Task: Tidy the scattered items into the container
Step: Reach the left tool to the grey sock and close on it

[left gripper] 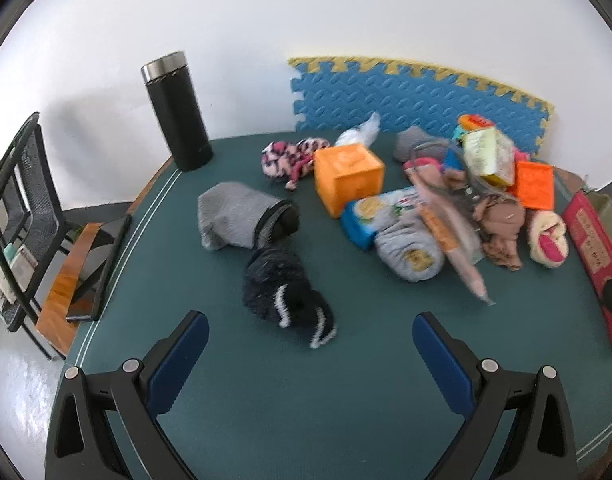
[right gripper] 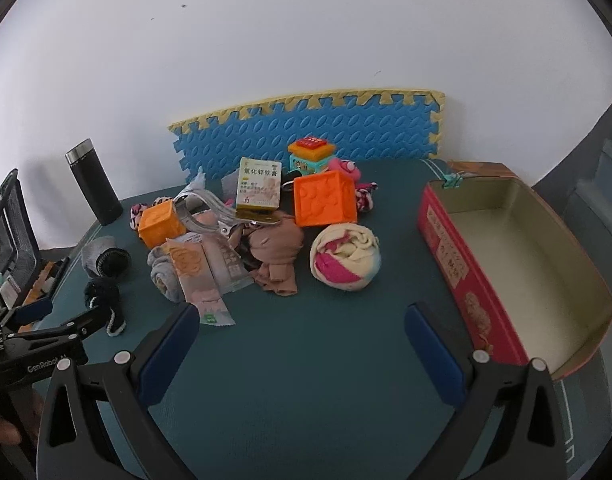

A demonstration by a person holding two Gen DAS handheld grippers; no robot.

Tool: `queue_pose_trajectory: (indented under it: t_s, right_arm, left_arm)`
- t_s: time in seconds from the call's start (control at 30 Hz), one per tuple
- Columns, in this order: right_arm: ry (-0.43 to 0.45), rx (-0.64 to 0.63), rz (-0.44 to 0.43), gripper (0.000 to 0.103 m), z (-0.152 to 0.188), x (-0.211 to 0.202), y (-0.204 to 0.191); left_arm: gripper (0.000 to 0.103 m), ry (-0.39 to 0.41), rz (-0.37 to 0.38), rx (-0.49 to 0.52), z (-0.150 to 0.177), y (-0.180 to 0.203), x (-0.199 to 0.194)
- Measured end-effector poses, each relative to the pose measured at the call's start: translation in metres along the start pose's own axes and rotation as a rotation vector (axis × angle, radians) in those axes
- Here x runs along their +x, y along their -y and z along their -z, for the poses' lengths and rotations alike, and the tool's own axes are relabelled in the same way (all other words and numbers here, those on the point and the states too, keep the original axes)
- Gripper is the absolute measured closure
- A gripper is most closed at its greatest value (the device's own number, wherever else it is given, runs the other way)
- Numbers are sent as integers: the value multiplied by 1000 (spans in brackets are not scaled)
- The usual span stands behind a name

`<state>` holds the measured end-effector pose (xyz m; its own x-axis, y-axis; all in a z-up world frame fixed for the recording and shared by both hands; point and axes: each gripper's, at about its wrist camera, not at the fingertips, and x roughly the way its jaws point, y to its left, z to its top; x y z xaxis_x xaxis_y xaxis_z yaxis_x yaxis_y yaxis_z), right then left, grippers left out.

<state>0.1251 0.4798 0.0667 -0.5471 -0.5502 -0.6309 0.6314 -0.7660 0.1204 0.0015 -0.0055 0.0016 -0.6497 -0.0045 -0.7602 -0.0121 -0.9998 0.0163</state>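
In the left wrist view, the left gripper fills the bottom of the frame with its jaws spread wide and nothing between them, above the green mat. A dark sock with white stripes lies just above the gap, at centre. Above and left of it sits a grey sock with a black cuff. A black flask stands upright at upper left, near the mat's far edge. The main heap sits at centre right: an orange cube, a pink-and-black sock to its left, a grey roll, a brown sock, a second orange block and a cream-and-pink roll. The red tin runs along the right edge, only partly in frame. A blue foam tile leans on the wall behind the heap.

In the right wrist view, the right gripper is at the bottom, jaws likewise wide apart and holding nothing. The red tin lies open at right, its pale inside bare. The cream-and-pink roll sits at centre, left of the tin and apart from it. Left of that are the brown sock, a packet and the orange cube; the larger orange block is above the roll, with a small carton upright to its left. The left gripper shows at the left edge near the dark sock.
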Motion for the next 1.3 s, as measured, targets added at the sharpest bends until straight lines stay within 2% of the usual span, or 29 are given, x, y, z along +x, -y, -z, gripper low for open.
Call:
queue_pose_trajectory:
  t_s: [0.3,0.67,0.87,1.17,1.3]
  right_arm:
    - [-23,-12,12,1,3,6,-4]
    - [-54,37,-3,1,4,11,5]
    - [-63,39,-17,1,6,14,4]
    - [-112,53,-34,1,12,28,1]
    - [-128,40,-30,1,14,33,-2]
  left_arm:
    - [0,-52,124,-35,1,-35,-14]
    - [0,-50,0,22,1,5,6]
    - [0,-54,-34,10,4,8,15]
    - [0,-102,-22,-149,-23,-42,45]
    - [0,-82,6,-219,-43,-53,52]
